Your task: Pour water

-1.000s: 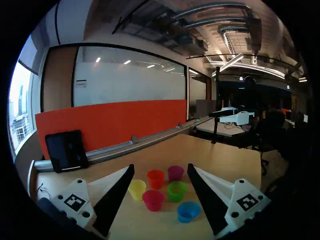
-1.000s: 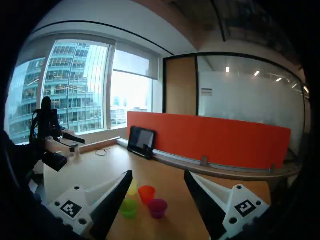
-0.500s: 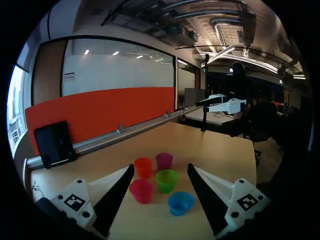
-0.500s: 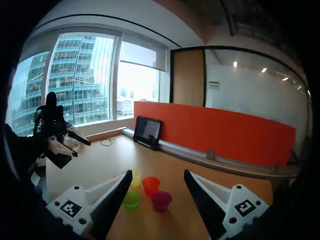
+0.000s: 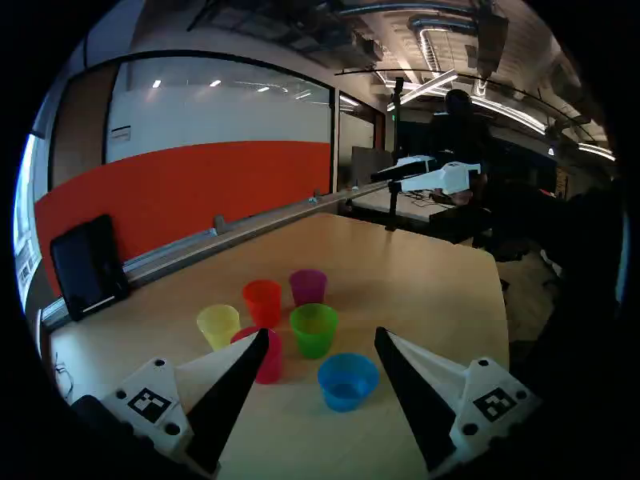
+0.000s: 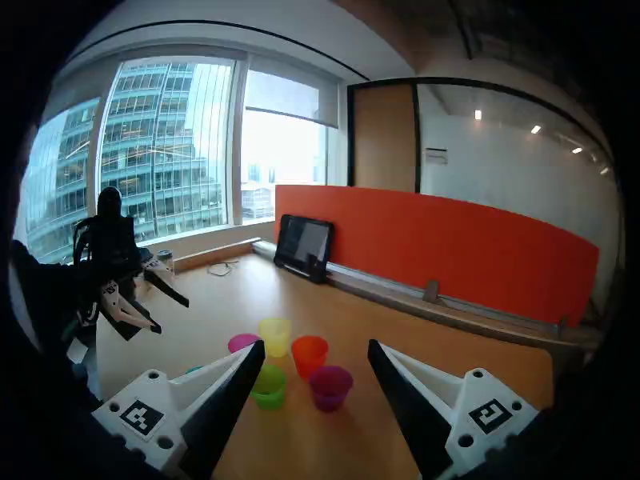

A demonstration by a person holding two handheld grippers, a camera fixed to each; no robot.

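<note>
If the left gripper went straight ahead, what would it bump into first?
Probably the green cup, sitting between its fingers; the nearer blue cup looks lower, though depth is unclear.

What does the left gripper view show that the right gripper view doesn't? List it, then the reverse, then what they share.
Left gripper view: ceiling ducts with a light strip, and the right gripper held far off. Right gripper view: tall windows onto tower blocks, a cable on the wooden table, and the left gripper off to the side. Both: that table, the cluster of coloured cups, the dark tablet and the orange partition.
</note>
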